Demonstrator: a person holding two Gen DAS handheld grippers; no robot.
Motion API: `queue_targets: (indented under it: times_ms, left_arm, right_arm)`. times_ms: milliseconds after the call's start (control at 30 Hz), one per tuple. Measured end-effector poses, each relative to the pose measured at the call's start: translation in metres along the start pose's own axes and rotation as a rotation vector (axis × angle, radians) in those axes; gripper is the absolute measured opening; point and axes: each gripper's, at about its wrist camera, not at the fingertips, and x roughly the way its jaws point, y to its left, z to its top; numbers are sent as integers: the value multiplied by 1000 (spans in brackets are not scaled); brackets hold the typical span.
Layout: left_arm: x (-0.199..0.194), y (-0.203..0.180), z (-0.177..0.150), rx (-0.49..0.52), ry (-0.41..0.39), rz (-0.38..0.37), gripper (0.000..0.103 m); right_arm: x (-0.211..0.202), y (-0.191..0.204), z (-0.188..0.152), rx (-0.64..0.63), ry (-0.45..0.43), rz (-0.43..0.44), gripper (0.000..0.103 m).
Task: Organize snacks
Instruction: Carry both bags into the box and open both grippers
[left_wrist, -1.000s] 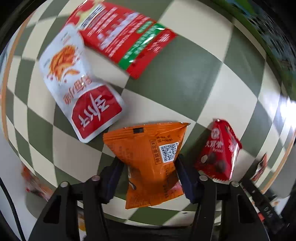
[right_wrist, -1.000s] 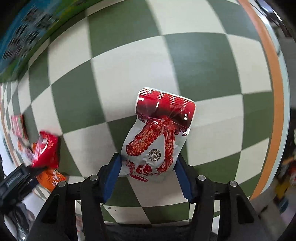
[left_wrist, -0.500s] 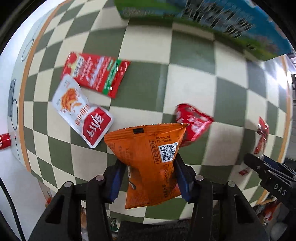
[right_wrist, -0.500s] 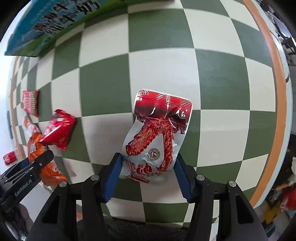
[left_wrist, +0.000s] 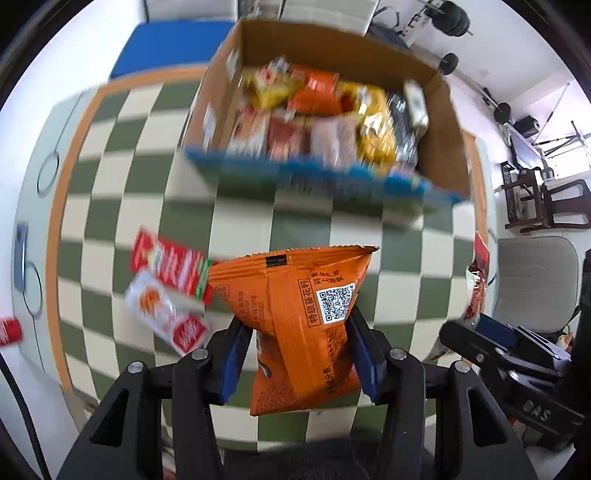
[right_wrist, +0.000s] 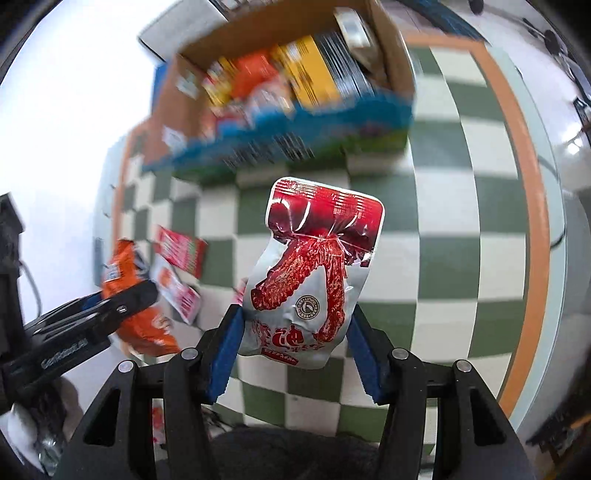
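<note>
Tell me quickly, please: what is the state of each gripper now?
Left gripper: closed on the orange sunflower-seed packet, lifted off the table.
Right gripper: closed on the red-and-silver snack pouch, also lifted.

black gripper (left_wrist: 299, 354) frame, blue pads (left_wrist: 231, 360), silver screws (left_wrist: 195, 354)

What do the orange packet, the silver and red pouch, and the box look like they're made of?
Orange packet: matte plastic film, seemingly; crimped top seal, soft creases.
Silver and red pouch: glossy foil-like laminate; bright glare, wrinkles clinging to the contents, perhaps vacuum-sealed.
Box: brown cardboard, dull inner walls, printed blue front; blurred.
</note>
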Motion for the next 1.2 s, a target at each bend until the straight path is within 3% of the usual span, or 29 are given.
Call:
queue_targets:
  times_ms: [200,333,667,900,1200]
  left_arm:
    - [-28,-9,75,48,-68,54,48]
    - [-29,-6,127,61,-81,92,48]
    - [23,7,232,81,3,215,49]
    - [62,22,269,67,73,252,49]
    - [88,34,284,82,128,299,50]
  right_arm:
    - [-39,9,58,-21,-83,18,59]
    - [-52,12,104,-47,-116,-32,59]
    - [-14,6,205,-76,-39,-187,59]
    - [31,-8,235,-61,52,-250,59]
    - [56,-12,247,-53,102,-278,60]
